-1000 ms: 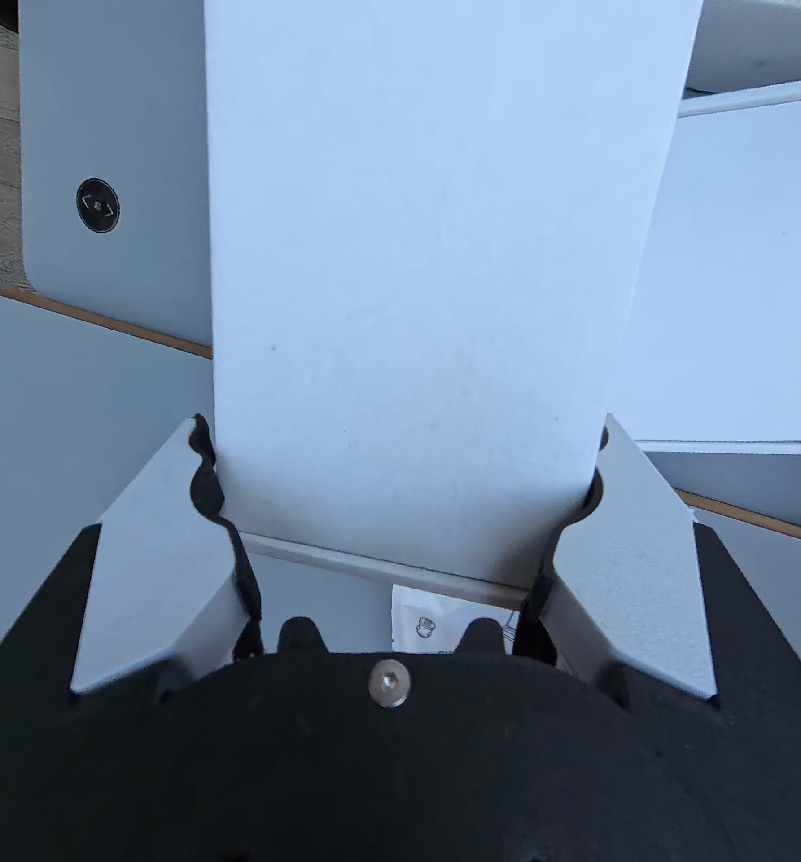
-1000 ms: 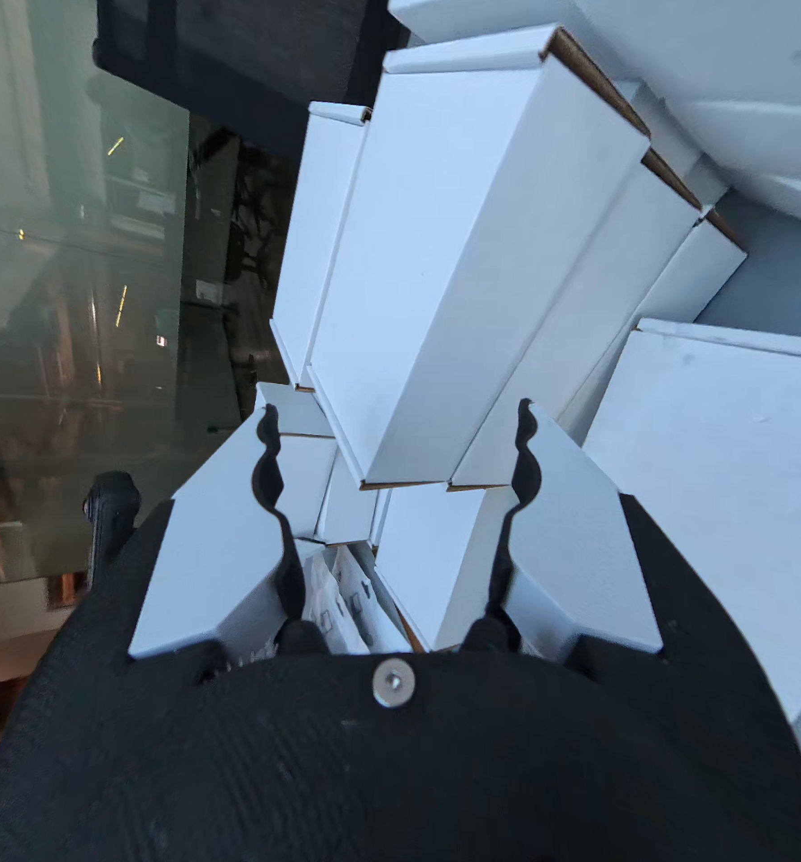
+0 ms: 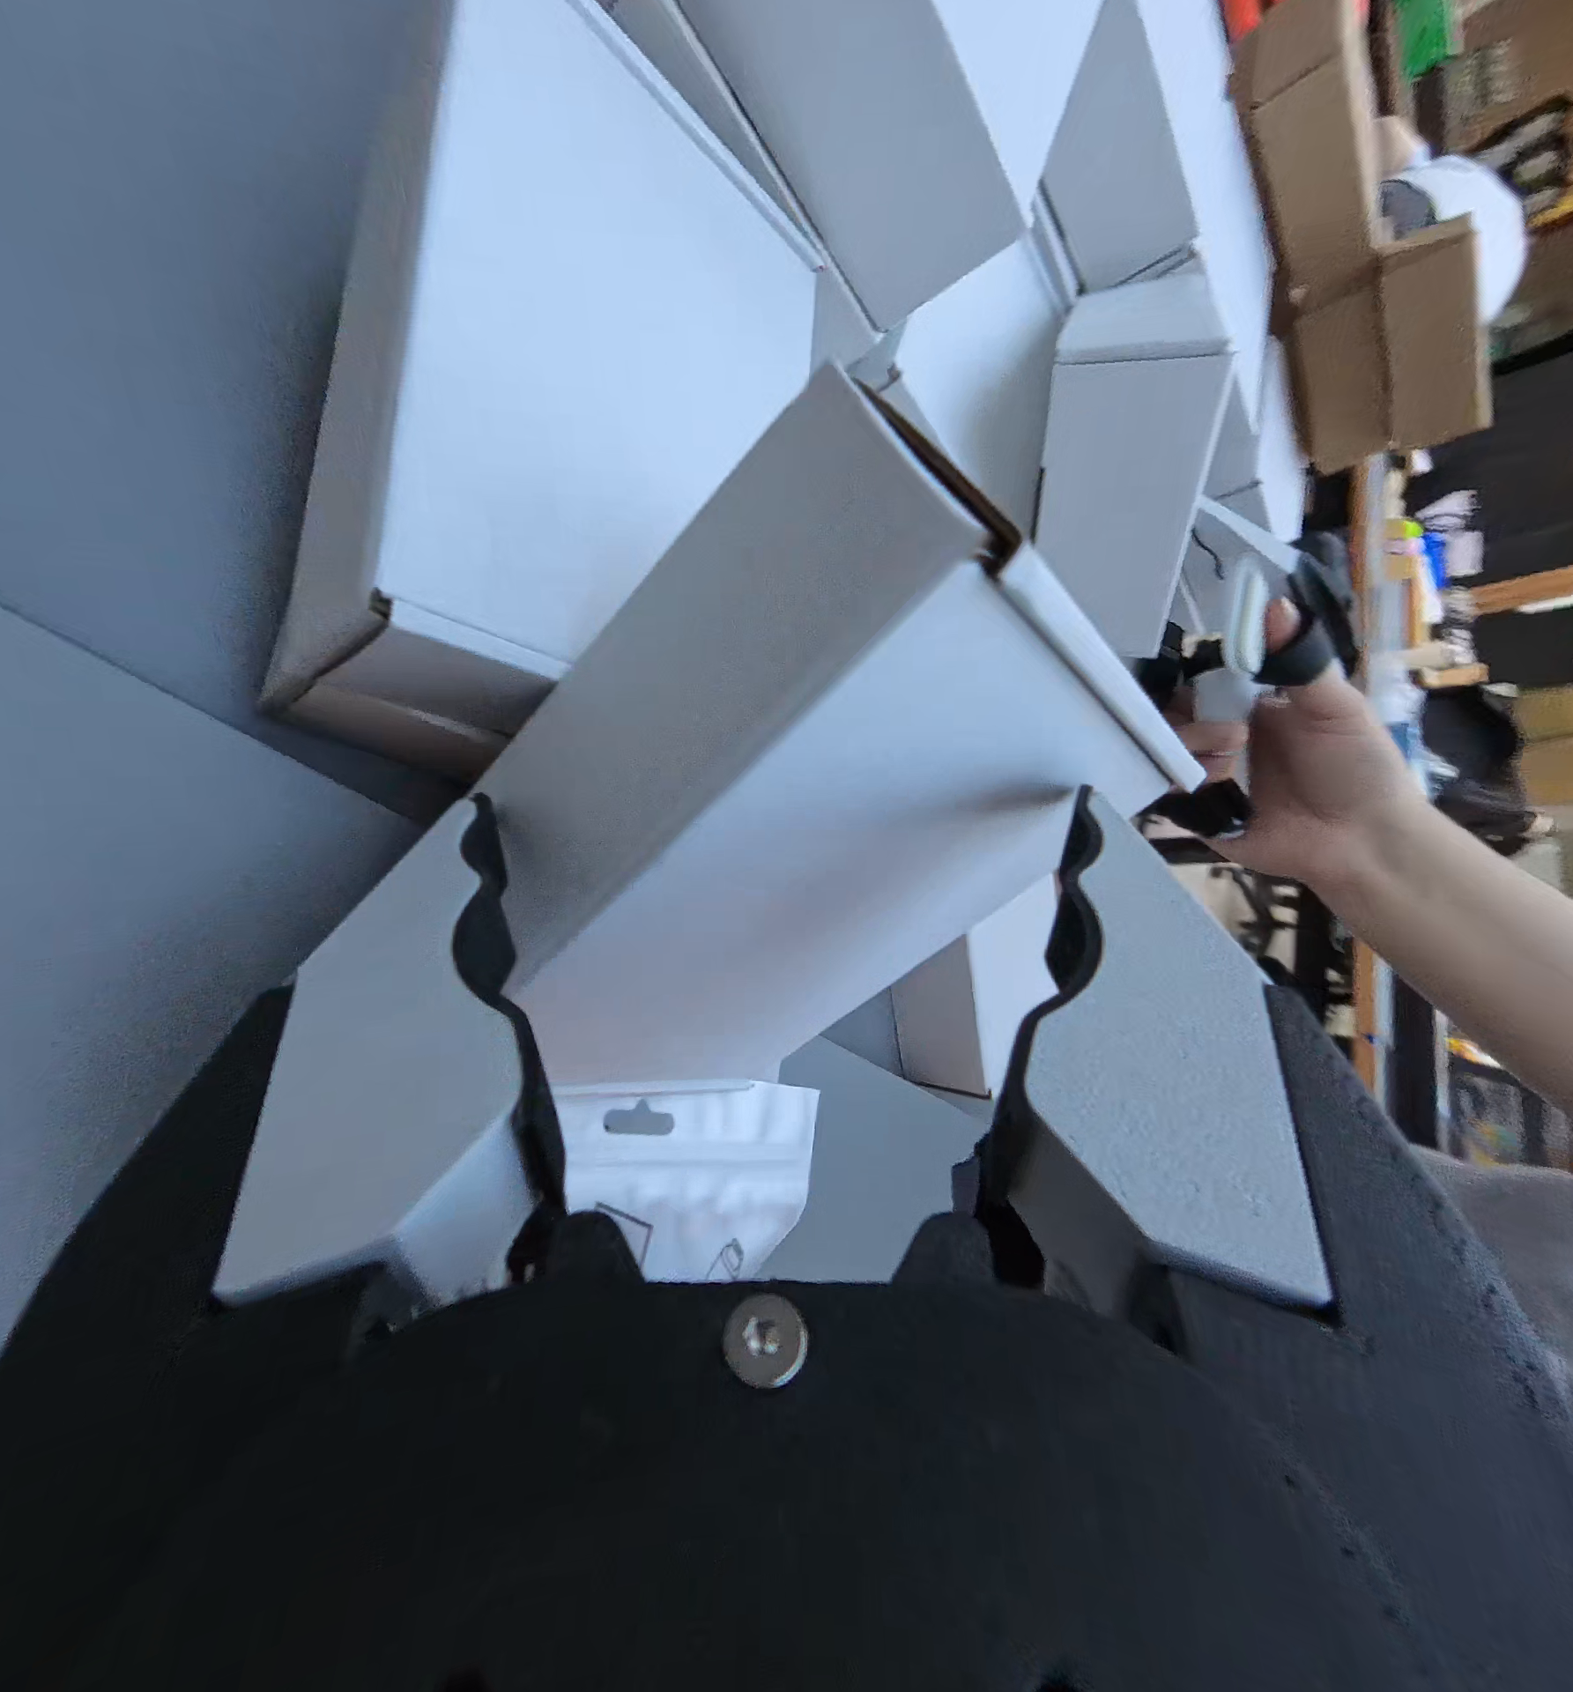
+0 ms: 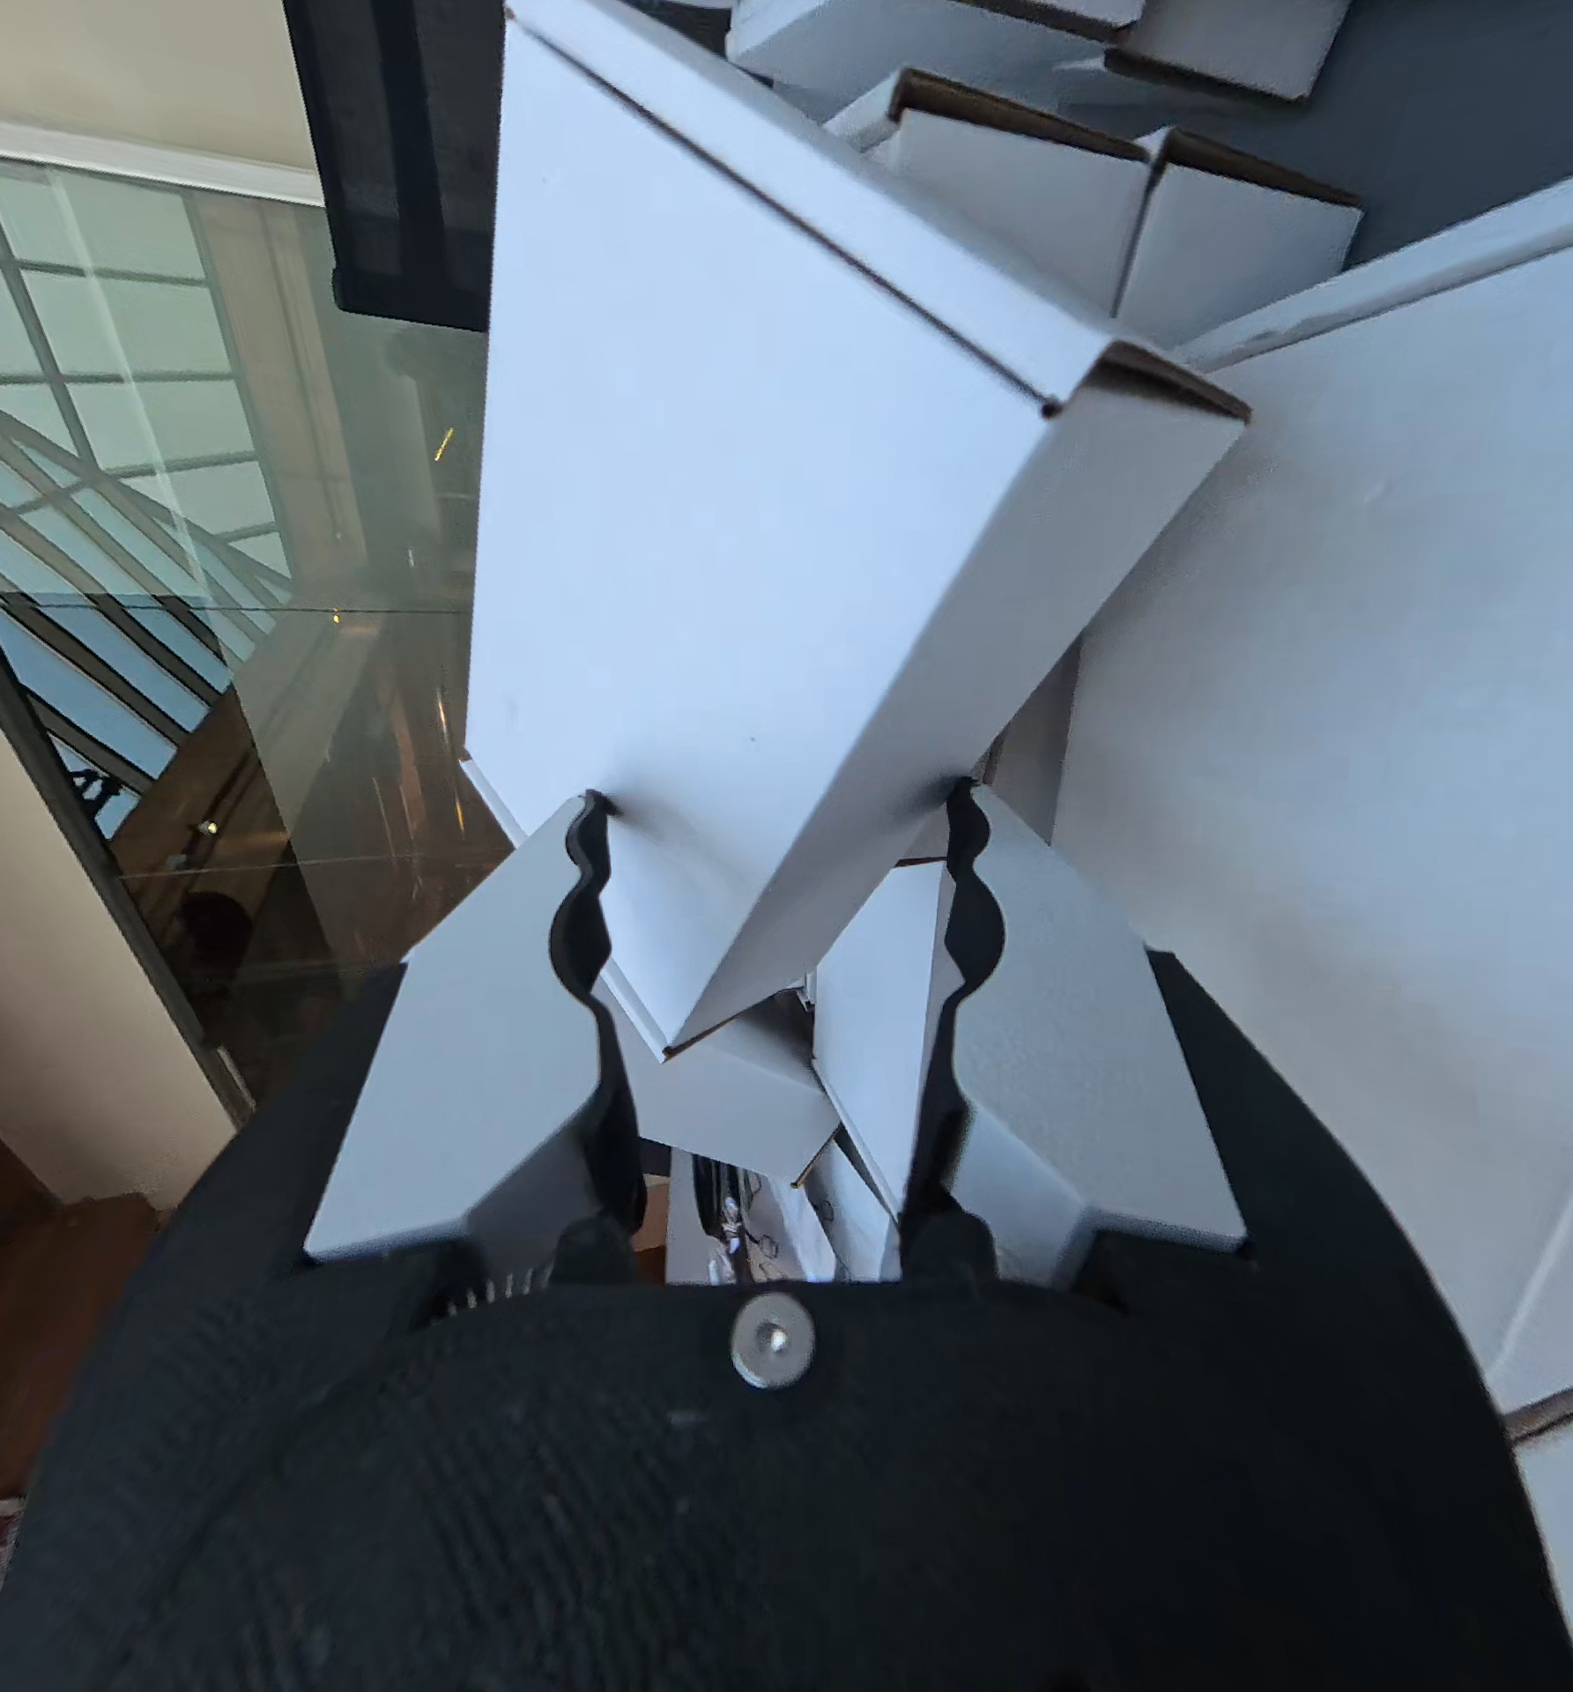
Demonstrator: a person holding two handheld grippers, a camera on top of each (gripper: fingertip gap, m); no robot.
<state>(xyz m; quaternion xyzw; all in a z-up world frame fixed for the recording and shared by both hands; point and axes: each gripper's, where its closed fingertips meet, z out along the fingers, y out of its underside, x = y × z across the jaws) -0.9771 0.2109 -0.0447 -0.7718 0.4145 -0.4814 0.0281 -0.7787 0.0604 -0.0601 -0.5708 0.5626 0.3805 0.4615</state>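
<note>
Both-handed, left gripper [image 3: 778, 815] and right gripper [image 4: 778, 806] fingers clenched on one white box [image 3: 764, 778], stacked boxes [image 3: 599, 302] crowding behind.

Grey tabletop [image 3: 123, 476] fills the left wrist view, and flat on it sits a big flat white box [image 3: 599, 366], our marker. Crowding just beyond that big box, a heap of smaller white cardboard boxes [image 3: 1130, 439], tilted, touching one another. A long white box [image 3: 764, 778] slants across the near edge of the big box. Nearer than the big box, a white plastic packet [image 3: 700, 1172] with a hang slot lies on the grey, partly hidden.
</note>
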